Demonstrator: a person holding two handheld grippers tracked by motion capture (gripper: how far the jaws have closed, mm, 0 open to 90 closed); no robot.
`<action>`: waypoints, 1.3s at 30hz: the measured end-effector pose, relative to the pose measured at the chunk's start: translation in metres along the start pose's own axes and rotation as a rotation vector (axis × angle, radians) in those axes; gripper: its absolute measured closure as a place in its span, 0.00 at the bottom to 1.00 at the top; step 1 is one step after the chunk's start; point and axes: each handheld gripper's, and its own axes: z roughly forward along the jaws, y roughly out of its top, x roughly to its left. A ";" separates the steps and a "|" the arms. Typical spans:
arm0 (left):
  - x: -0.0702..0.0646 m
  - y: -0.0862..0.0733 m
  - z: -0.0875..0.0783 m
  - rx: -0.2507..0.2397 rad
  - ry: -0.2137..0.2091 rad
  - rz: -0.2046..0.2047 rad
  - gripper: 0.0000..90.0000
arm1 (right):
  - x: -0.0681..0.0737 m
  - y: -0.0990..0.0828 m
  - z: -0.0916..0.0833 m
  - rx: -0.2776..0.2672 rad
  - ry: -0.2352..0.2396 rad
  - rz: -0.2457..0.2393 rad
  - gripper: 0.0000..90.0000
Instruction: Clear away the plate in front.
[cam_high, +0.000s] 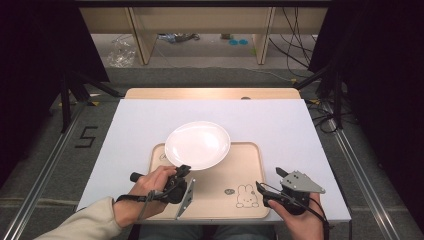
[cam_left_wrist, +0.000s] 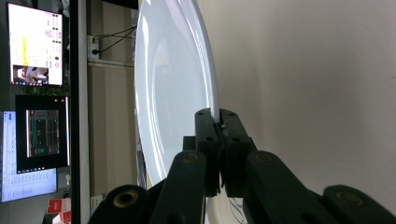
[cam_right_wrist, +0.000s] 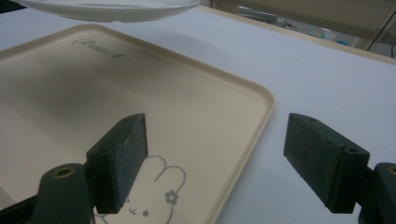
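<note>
A white round plate (cam_high: 197, 144) hangs above the beige tray (cam_high: 247, 165), held clear of it. My left gripper (cam_high: 184, 171) is shut on the plate's near rim; in the left gripper view the jaws pinch the rim of the plate (cam_left_wrist: 175, 88) at the left gripper (cam_left_wrist: 219, 122), with the view turned on its side. My right gripper (cam_high: 270, 181) stands open over the tray's near right corner, nothing between its jaws. In the right gripper view the right gripper (cam_right_wrist: 215, 154) straddles the tray's right rim (cam_right_wrist: 261, 100), and the plate (cam_right_wrist: 112, 9) floats at the top left.
The tray carries a rabbit drawing (cam_high: 246, 196) at its near right and sits on a white mat (cam_high: 280, 125) over a wooden table. Black frame legs and cables (cam_high: 327, 95) stand at the far sides. The mat's right part is bare.
</note>
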 end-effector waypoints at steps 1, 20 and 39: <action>-0.002 0.000 -0.002 -0.001 -0.002 0.002 0.98 | 0.000 0.000 0.000 0.001 -0.002 -0.002 0.25; -0.019 0.009 -0.011 -0.021 -0.036 0.026 0.98 | -0.001 0.000 0.000 -0.017 -0.011 -0.014 0.25; -0.036 0.020 -0.011 -0.038 -0.077 0.051 0.98 | 0.000 0.000 0.000 -0.016 -0.008 -0.016 0.25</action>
